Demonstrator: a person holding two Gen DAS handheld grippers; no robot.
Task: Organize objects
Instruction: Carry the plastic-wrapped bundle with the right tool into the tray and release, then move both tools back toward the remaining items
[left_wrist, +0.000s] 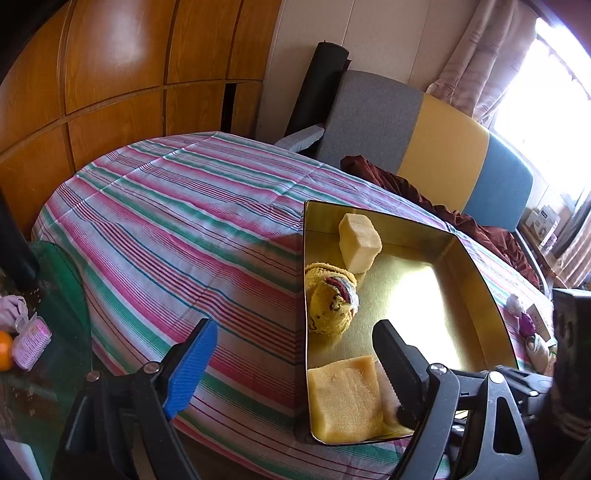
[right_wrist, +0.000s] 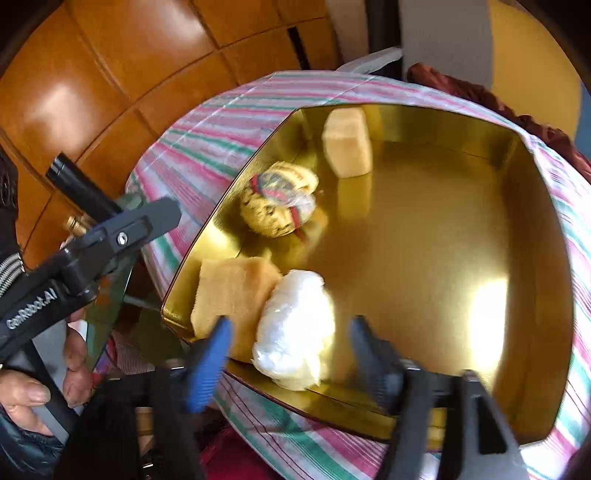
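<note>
A gold tin tray (left_wrist: 424, 295) sits on the striped tablecloth (left_wrist: 184, 221). It holds a pale sponge block (left_wrist: 360, 242), a yellow rolled cloth (left_wrist: 332, 306) and a flat yellow sponge (left_wrist: 345, 398). My left gripper (left_wrist: 295, 354) is open and astride the tray's near left wall, with its black finger over the tray floor. In the right wrist view, a white plastic-wrapped bundle (right_wrist: 295, 332) lies in the tray (right_wrist: 424, 221) beside the flat sponge (right_wrist: 232, 291). My right gripper (right_wrist: 291, 354) is open around the bundle, both pads apart from it.
A sofa (left_wrist: 443, 147) with a grey, yellow and blue back stands behind the table, a maroon cloth (left_wrist: 424, 192) heaped on it. Wooden cabinets (left_wrist: 110, 74) line the far left. A glass side table (left_wrist: 66, 295) carries an orange (left_wrist: 3, 350) and a pink packet (left_wrist: 31, 347). Small items (left_wrist: 532, 325) lie right of the tray.
</note>
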